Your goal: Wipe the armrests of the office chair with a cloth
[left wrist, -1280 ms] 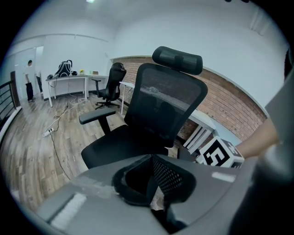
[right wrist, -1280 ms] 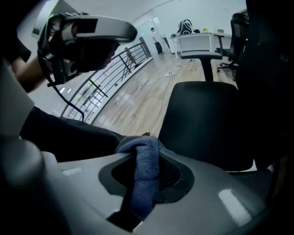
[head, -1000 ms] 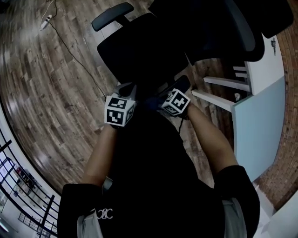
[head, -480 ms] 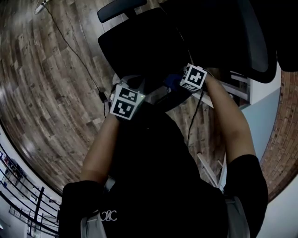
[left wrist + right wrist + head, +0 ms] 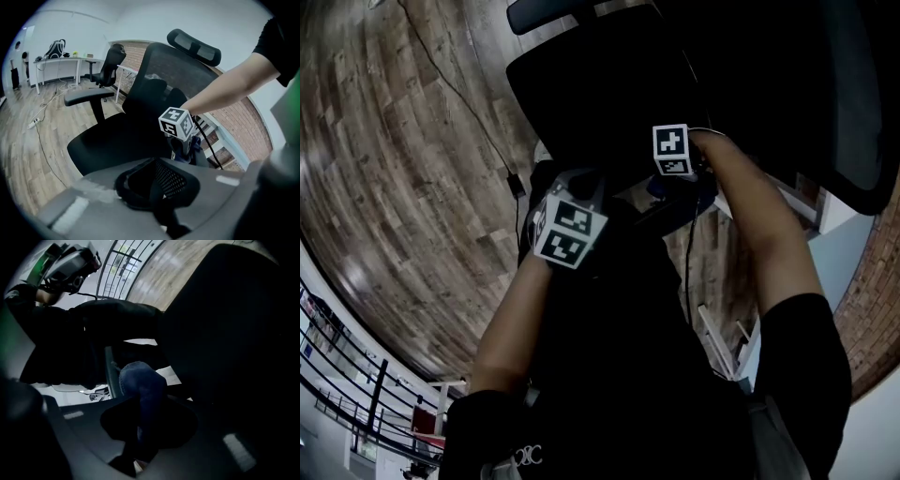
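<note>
The right tool (image 5: pixel 140 437) is clenched on the dark blue cloth (image 5: pixel 140 385), which bulges bunched between its jaws, close against the side of the office chair (image 5: pixel 117 140). The left tool (image 5: pixel 157 211) is closed on nothing, near the seat.

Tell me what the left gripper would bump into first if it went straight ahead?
Most likely the chair's black seat, right ahead of the left gripper. The right gripper with its blue cloth is close beside that line; depth is unclear.
</note>
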`<action>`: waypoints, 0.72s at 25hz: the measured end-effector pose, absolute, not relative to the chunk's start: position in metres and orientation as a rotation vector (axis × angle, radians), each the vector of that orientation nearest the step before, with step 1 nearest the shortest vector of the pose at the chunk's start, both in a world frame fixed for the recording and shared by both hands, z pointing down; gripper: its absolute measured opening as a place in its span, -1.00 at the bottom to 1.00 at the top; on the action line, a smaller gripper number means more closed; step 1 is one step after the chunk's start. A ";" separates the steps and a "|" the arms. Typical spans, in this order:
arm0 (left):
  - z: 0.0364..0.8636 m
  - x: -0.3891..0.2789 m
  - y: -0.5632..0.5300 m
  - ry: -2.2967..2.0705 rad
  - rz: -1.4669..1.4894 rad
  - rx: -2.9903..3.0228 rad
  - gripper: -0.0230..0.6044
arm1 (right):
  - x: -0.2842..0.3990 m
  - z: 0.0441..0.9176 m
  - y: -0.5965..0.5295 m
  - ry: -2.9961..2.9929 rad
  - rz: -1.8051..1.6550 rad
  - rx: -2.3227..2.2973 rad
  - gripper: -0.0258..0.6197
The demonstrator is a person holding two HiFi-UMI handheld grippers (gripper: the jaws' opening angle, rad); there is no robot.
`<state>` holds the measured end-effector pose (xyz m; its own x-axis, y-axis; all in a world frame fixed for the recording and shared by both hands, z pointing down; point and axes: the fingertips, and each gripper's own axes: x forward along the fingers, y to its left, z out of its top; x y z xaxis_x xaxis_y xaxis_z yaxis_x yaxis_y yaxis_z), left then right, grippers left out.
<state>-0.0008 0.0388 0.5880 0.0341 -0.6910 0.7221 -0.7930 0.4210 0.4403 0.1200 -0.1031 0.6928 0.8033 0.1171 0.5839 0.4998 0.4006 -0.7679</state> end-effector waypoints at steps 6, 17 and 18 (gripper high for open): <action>0.605 0.010 0.050 -1.661 0.117 1.260 -0.91 | 0.155 0.713 -0.109 -0.531 -0.201 -1.178 -0.65; 0.612 0.015 0.057 -1.652 0.154 1.237 -0.91 | 0.156 0.764 -0.132 -0.581 -0.318 -1.137 -0.65; 0.614 0.015 0.058 -1.643 0.136 1.230 -0.91 | 0.153 0.771 -0.136 -0.594 -0.352 -1.118 -0.65</action>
